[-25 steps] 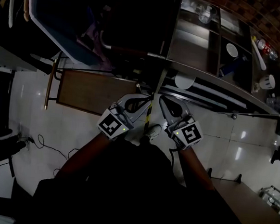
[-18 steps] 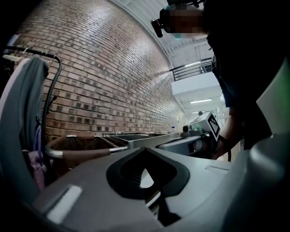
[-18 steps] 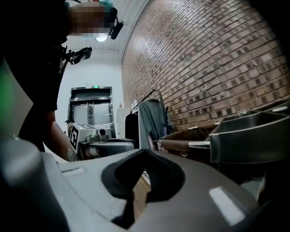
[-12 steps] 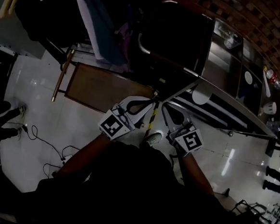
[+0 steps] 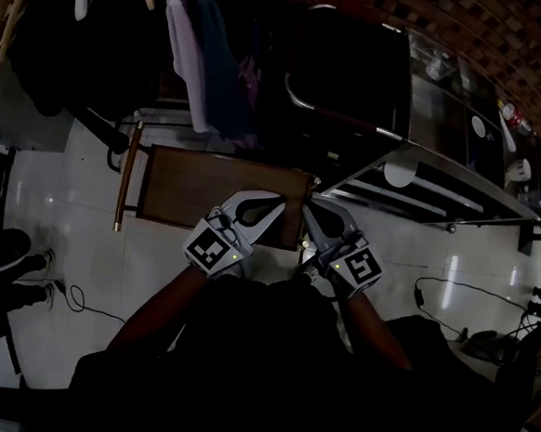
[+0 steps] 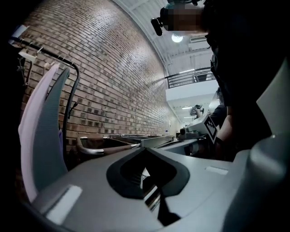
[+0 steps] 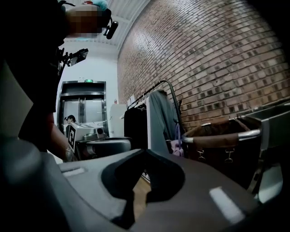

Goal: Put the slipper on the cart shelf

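Under the hanging clothes (image 5: 194,55), low to the floor, the cart shelf (image 5: 207,189) shows as a flat brown board with a rail down its left side. The slipper I cannot pick out with any certainty in this dim light. Only a small pale shape (image 5: 310,271) sits by the near end of the right gripper, and I cannot say what it is.

The person holds the left gripper (image 5: 278,202) and the right gripper (image 5: 310,208) side by side over the near right corner of that board. Their tips are close to one another but not touching. Seen along its own length, the left gripper (image 6: 146,152) has its jaws pressed together tip to tip with nothing caught between them. The right gripper (image 7: 145,152) is the same, pads meeting and pinching nothing. A strip of brown wood (image 7: 138,199) shows through the gap behind its tips.

Just beyond the board stands a dark hamper (image 5: 347,77) with a curved metal rail round its top. Its brown-trimmed rim (image 7: 222,136) appears to the right in the right gripper view, next to the clothes rack (image 7: 154,118). Further right runs a long steel counter (image 5: 442,173) carrying white dishes. A brick wall (image 6: 104,68) rises behind everything. The floor (image 5: 73,241) is pale and glossy, with a cable (image 5: 451,290) trailing across it on the right.
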Demonstrator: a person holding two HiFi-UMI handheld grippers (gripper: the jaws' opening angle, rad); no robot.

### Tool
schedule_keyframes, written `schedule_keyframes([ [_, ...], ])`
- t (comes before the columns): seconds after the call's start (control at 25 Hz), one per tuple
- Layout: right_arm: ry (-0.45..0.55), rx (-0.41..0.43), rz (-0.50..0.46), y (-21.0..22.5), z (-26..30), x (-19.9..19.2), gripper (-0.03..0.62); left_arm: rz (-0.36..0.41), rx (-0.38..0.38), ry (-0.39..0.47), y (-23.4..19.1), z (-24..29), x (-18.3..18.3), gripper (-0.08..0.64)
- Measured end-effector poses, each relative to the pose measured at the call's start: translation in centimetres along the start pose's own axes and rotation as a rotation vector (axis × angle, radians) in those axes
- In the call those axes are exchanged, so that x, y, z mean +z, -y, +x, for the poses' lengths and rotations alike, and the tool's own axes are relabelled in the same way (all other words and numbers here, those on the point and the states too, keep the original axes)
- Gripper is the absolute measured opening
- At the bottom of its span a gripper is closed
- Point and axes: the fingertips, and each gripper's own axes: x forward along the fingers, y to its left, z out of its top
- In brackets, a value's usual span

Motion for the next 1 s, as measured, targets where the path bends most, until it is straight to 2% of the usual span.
schedule_keyframes([
  [0.24,0.039,-0.096,0.016,-3.9,1.0,-1.0,0.002,0.016,-0.094,-0.011,0.1,-4.6,0.0,0.003],
  [0.44,0.044,-0.139,0.047,-7.2,1.2,-1.0,0.002,0.021,-0.132,-0.016,0.7,-7.8,0.0,0.002],
  [0.68,0.047,-0.133,0.012,-9.5,-0.1,-0.7,0.002,0.011,-0.138,-0.008,3.3,-9.5,-0.6,0.003],
  [1.0,0.035,-0.07,-0.028,-11.0,-2.1,-0.5,0.002,0.009,-0.101,-0.007,6.3,-9.2,0.0,0.003],
])
